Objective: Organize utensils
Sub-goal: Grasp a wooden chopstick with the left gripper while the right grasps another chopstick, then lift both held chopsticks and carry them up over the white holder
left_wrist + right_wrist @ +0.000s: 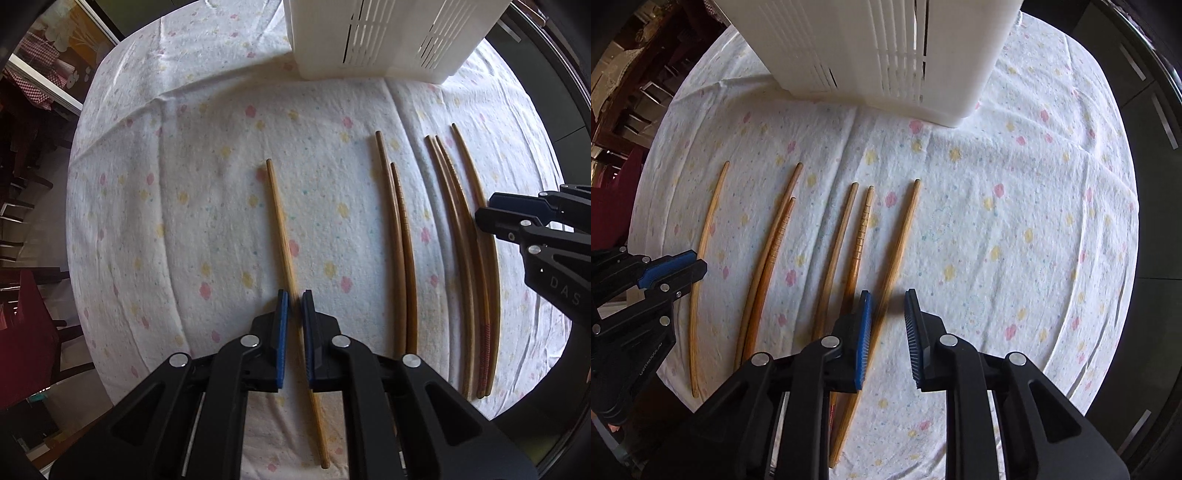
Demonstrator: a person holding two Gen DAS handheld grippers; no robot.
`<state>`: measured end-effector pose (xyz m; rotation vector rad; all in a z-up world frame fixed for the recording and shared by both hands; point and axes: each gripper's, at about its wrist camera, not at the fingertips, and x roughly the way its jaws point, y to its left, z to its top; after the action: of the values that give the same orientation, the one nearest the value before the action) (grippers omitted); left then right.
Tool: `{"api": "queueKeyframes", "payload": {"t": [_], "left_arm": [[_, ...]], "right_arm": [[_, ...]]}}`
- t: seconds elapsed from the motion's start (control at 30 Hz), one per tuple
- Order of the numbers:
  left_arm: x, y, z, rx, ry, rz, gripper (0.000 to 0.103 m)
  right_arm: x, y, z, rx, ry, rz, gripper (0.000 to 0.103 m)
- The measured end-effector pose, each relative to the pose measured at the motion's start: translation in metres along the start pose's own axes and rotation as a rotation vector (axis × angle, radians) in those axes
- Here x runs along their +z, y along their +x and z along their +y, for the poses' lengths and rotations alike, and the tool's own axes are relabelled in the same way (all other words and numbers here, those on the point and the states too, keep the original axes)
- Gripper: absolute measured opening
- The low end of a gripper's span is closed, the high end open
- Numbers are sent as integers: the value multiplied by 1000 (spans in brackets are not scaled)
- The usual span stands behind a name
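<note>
Six chopsticks (768, 258) on floral cloth (997, 221) — white basket (886, 55) behind

The left gripper (294, 299) is low, its two fingers close together with a small gap. The right gripper (887, 299) has its fingers wider apart.

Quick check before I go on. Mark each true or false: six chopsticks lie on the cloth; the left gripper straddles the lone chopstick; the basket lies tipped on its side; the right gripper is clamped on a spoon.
1. Six chopsticks lie on the cloth. True.
2. The left gripper straddles the lone chopstick. True.
3. The basket lies tipped on its side. False: it stands upright.
4. The right gripper is clamped on a spoon. False: it is open over the rightmost chopstick; no spoon shows.
</note>
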<state>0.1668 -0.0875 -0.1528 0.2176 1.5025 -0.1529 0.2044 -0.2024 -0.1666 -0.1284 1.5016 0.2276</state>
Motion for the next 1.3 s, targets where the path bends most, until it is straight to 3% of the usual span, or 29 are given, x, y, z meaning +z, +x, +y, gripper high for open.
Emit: {"api": "queueKeyframes", "payload": {"t": [0.23,0.47,0.73,0.93,1.3], "left_arm": [[-8,-1,-9,-43,-14,-39,7],[-22,-14,10,-108,-32,-124,6],[-38,-57,19,-138,-18,-264,6],[-52,-91,12,-149,-6,-346,6],[-52,-126,10,-164,-3,-440,6]], "right_arm": [[1,4,18,-27,-13,-25,7],[-24,-32,4,113,41,-186,7],[-51,-88,-19,236,83,-391,7],[-72,-121,-44,269,85,-451,7],[-81,-131,-44,279,84,-502,7]]}}
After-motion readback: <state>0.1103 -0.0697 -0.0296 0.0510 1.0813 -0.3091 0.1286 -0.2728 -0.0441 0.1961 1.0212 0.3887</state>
